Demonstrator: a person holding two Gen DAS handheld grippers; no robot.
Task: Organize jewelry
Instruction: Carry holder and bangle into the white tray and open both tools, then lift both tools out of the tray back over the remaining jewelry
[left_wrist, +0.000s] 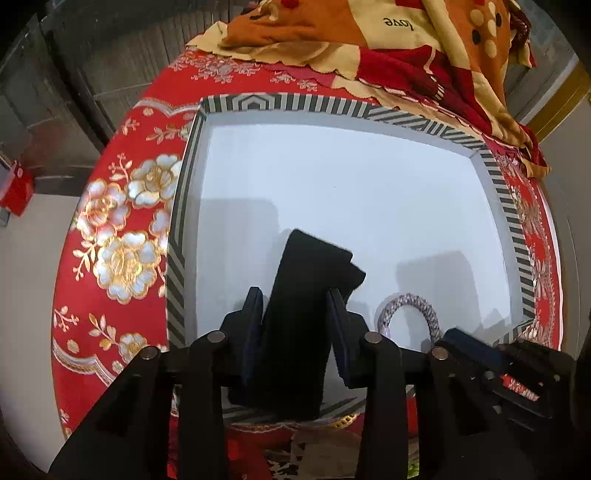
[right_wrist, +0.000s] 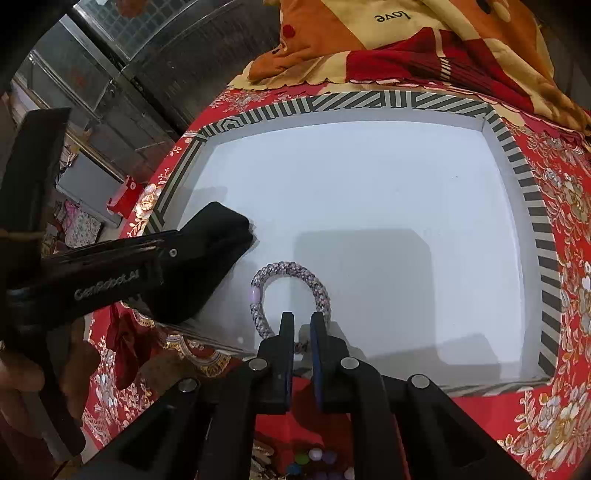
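Over red floral cloth (left_wrist: 110, 221), striped-rim white tray (right_wrist: 532, 206); left jaws round black pouch (left_wrist: 295, 314), right jaws round beaded bracelet (right_wrist: 317, 291).

Both tongs are matte black plastic: the left tongs (left_wrist: 295, 306) and right tongs (right_wrist: 302, 325) carry dark blue pads, round silver pins, and white "GenRobot.AI" lettering.

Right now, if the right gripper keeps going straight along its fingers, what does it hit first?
Nothing solid soon: the right gripper, shut on the lilac braided bracelet, points across the bare white floor of the striped-rim tray. The far striped wall looks first, though depth is unclear.
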